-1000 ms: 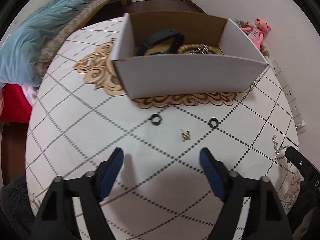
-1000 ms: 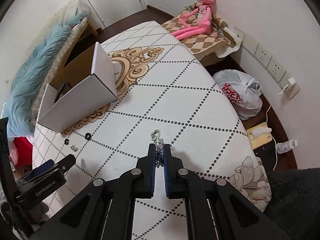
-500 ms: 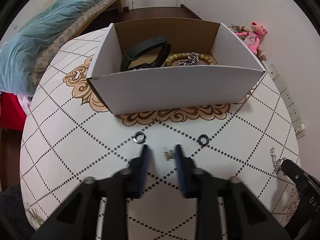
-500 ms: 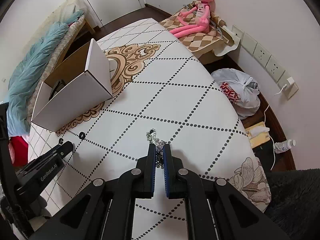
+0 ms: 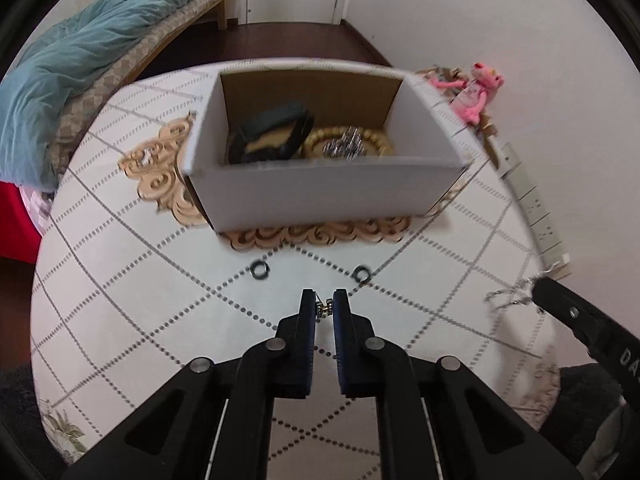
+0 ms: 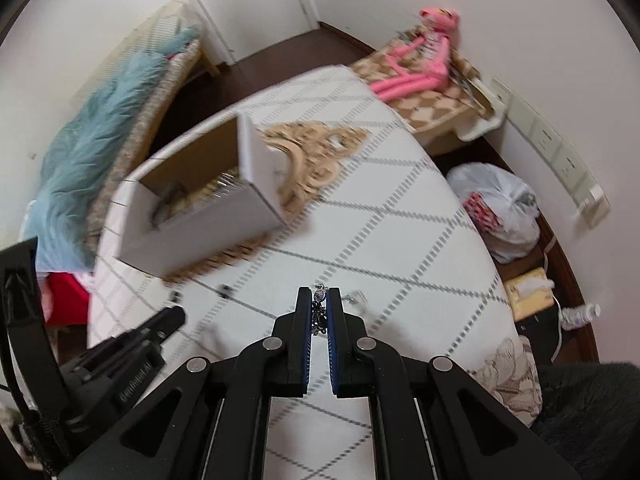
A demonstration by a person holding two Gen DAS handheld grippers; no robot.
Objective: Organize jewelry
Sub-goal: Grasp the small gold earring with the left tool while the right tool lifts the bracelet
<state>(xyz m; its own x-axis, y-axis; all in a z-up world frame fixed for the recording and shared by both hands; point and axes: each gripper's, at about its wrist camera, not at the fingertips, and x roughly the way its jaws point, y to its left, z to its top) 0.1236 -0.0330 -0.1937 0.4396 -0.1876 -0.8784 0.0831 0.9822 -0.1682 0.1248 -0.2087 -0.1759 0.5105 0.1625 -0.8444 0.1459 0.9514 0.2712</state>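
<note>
My left gripper (image 5: 324,307) is shut on a small gold charm (image 5: 323,309) just above the table. Two dark rings (image 5: 260,270) (image 5: 362,274) lie ahead of it. A white cardboard box (image 5: 320,196) stands beyond them and holds a black band (image 5: 276,128), a gold bead bracelet (image 5: 316,138) and a silver chain (image 5: 346,146). My right gripper (image 6: 320,300) is shut on a silver chain (image 6: 319,312) and holds it above the table; the chain also shows in the left wrist view (image 5: 508,296). The box also shows in the right wrist view (image 6: 200,216).
The table (image 5: 120,280) is round with a white dotted-diamond cloth. A bed with a blue blanket (image 5: 80,60) is at the left. A pink plush toy (image 6: 420,56) and a white plastic bag (image 6: 496,208) lie off the table's right side.
My left gripper moved forward to the gold charm and shut on it. My right gripper lifted and swung toward the box with the silver chain in it.
</note>
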